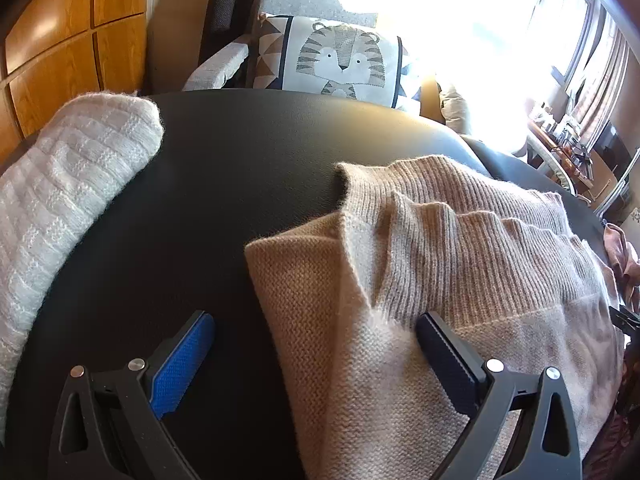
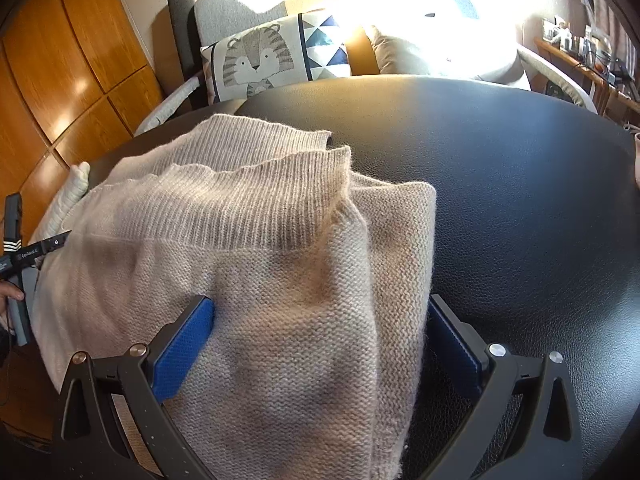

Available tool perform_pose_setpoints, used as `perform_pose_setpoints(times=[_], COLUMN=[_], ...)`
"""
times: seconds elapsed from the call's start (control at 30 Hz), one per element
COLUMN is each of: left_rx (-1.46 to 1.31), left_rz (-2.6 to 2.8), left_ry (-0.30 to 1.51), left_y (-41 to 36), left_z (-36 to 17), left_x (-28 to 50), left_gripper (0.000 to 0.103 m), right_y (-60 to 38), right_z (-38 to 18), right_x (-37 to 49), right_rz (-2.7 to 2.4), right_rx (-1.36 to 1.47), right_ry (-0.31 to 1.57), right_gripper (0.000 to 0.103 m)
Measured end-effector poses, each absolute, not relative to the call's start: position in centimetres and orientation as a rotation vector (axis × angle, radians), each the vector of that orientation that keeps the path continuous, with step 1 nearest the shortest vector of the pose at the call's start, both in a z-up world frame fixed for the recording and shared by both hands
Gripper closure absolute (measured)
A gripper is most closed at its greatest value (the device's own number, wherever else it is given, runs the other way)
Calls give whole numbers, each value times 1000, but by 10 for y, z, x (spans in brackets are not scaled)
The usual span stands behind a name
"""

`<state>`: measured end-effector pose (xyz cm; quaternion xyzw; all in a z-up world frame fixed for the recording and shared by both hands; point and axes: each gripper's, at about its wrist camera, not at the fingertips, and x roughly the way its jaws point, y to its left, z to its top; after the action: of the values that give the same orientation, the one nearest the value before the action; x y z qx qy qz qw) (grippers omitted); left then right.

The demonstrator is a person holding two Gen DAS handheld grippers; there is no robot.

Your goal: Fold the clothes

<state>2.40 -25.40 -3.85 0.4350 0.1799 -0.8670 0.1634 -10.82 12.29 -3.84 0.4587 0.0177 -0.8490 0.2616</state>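
A beige knit sweater [image 1: 460,264] lies folded on the black table [image 1: 240,184], its ribbed hem bunched toward the far side. My left gripper [image 1: 314,326] is open and hovers over the sweater's left edge: one finger stands over bare table, the other over the knit. In the right wrist view the same sweater [image 2: 280,280] fills the middle. My right gripper [image 2: 320,312] is open and straddles the sweater's right-hand folded edge, with the cloth between its blue pads [image 2: 184,344]. Neither gripper pinches the cloth. The left gripper's body [image 2: 28,254] shows at the far left, with a hand [image 2: 8,292] below it.
A white knit garment [image 1: 68,184] lies folded at the table's left edge. Behind the table [image 2: 520,200] stands a sofa with a tiger cushion [image 1: 340,60], and wooden cabinet doors [image 1: 60,40] are at the left. A pink cloth [image 1: 622,256] lies at the far right.
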Motion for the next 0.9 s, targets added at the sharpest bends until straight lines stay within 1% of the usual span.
perform_pose_setpoints(times=[0.37, 0.4, 0.43, 0.47, 0.5, 0.57, 0.63, 0.7, 0.73, 0.77, 0.83, 0.87, 0.9], left_rx=[1246, 1246, 1245, 1238, 1245, 1260, 1276, 1276, 1272, 1268, 1262, 1255, 1247], left_rz=[-2455, -2457, -2469, -2494, -2517, -2535, -2524, -2514, -2502, -2491, -2470, -2448, -2427], left_ry=[473, 473, 475, 475, 468, 432, 378, 365, 371, 376, 409, 412, 414], left_y=[-247, -247, -245, -242, -236, -227, -220, -218, -218, -219, -220, -221, -222], left_z=[-37, -36, -35, -32, -29, -25, -21, -20, -20, -20, -21, -21, -22], left_x=[21, 21, 21, 22, 21, 18, 13, 10, 11, 11, 10, 11, 11], left_gripper=[0, 3, 6, 21, 41, 55, 56, 55, 54, 50, 46, 39, 30], right_y=[119, 120, 121, 121, 122, 123, 123, 124, 123, 123, 123, 123, 123], right_z=[-39, -38, -38, -37, -37, -37, -37, -37, -38, -38, -38, -38, -38], right_x=[-105, -105, -104, -103, -103, -102, -102, -102, -102, -102, -103, -103, -103], right_rz=[-2321, -2323, -2325, -2326, -2327, -2327, -2328, -2324, -2322, -2321, -2320, -2320, -2319], right_rx=[1250, 1250, 1248, 1246, 1244, 1243, 1239, 1239, 1239, 1238, 1238, 1237, 1236], right_ry=[79, 78, 74, 69, 63, 57, 56, 53, 51, 48, 48, 46, 45], right_gripper=[0, 1, 2, 4, 4, 4, 4, 3, 2, 2, 1, 1, 1])
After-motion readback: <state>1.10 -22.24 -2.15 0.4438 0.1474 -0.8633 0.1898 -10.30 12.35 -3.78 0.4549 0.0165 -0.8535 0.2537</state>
